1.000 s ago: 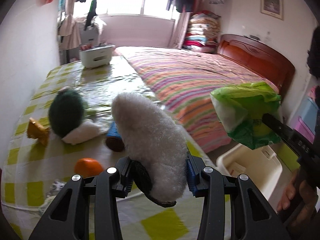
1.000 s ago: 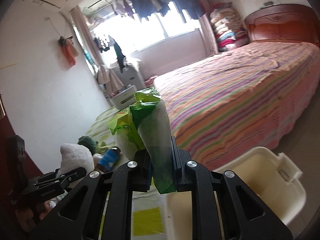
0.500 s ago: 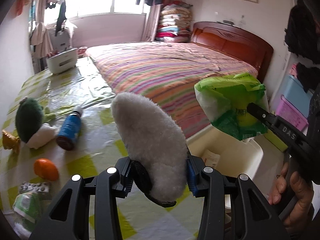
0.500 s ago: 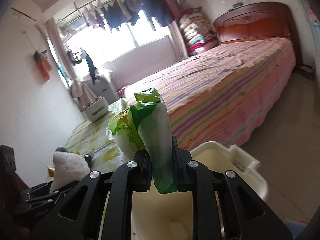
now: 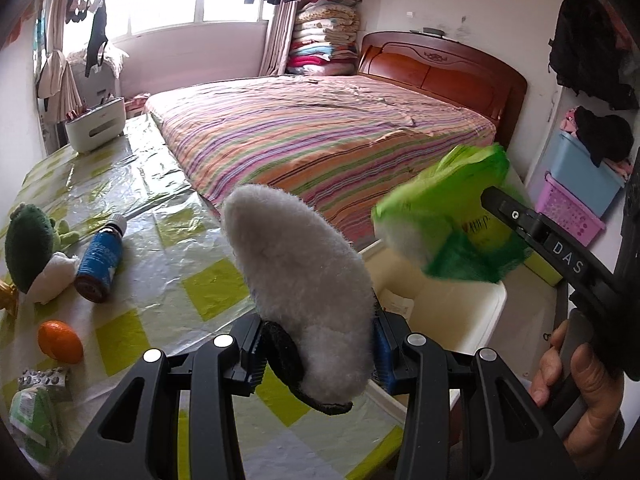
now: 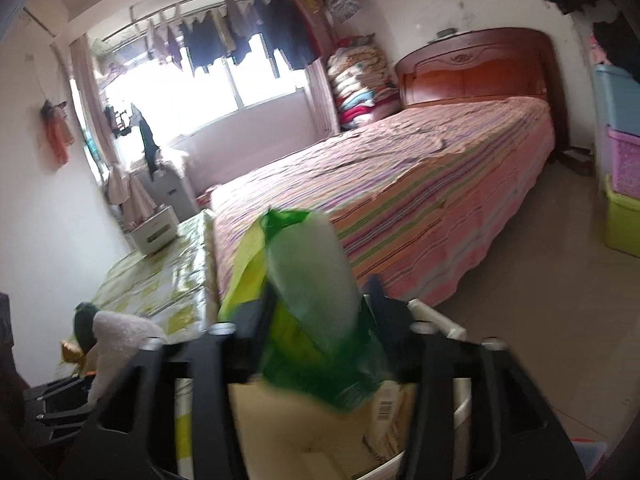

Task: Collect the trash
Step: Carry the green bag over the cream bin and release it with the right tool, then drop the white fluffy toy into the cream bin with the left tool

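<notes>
The right gripper [image 6: 316, 344] is opening, green bag [image 6: 312, 300] loose between its jaws above the white bin [image 5: 448, 312], while the left gripper [image 5: 318, 354] clamps the fluffy insole [image 5: 304, 280] beside it.

Striped bed [image 5: 320, 136] (wooden headboard [image 5: 440, 68]) beside checked table [image 5: 160, 248]

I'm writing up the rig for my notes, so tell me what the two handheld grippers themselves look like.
Both are matte black plastic with two angular, cut-out fingers and round silver screws. The left gripper has ribbed pads, one black and one blue. The right gripper looks the same build, though blurred; from the left wrist view its side carries white letters "DAS". No cables or sleeves are visible.
</notes>
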`<act>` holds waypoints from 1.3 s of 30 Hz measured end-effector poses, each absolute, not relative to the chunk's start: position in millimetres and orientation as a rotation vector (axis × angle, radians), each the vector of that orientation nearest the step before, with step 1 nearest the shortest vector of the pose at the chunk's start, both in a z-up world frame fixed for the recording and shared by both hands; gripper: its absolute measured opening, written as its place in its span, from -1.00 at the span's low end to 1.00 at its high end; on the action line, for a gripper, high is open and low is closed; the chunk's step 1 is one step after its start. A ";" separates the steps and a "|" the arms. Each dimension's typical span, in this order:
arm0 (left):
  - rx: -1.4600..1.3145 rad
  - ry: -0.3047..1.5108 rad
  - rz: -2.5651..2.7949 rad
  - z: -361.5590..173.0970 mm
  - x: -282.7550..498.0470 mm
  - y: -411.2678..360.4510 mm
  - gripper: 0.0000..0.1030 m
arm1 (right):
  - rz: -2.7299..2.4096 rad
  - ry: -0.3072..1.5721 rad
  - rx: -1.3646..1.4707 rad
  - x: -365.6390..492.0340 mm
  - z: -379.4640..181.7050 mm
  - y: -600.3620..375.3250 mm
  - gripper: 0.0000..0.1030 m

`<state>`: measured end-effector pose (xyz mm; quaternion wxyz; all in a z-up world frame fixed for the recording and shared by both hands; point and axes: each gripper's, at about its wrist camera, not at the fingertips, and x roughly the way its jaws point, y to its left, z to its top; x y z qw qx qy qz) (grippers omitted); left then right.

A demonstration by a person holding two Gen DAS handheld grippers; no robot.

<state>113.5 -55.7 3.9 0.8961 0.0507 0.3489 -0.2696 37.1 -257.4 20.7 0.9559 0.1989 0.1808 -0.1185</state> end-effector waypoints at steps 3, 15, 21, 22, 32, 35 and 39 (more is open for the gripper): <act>0.101 0.732 -0.573 2.4 113.6 -59.6 -0.20 | -0.251 0.338 0.437 31.5 22.3 -262.8 0.21; 0.091 0.759 -0.614 -3.5 113.6 -75.3 -0.19 | -0.259 0.339 0.477 34.5 18.0 -268.1 0.46; 0.086 0.764 -0.631 -3.7 112.8 -79.8 -0.19 | -0.266 0.321 0.497 29.8 19.4 -273.3 0.46; 0.083 0.766 -0.633 -3.8 112.7 -80.8 -0.16 | -0.265 0.319 0.503 29.5 19.3 -273.9 0.46; 0.092 0.750 -0.665 -4.2 105.9 -95.4 -0.06 | -0.253 0.300 0.507 29.6 20.8 -276.6 0.47; 0.100 0.748 -0.669 -5.7 104.3 -98.9 0.03 | -0.255 0.301 0.508 29.7 20.5 -276.2 0.47; 0.108 0.722 -0.658 -2.9 101.8 -97.2 0.39 | -0.253 0.301 0.510 29.1 19.1 -276.5 0.47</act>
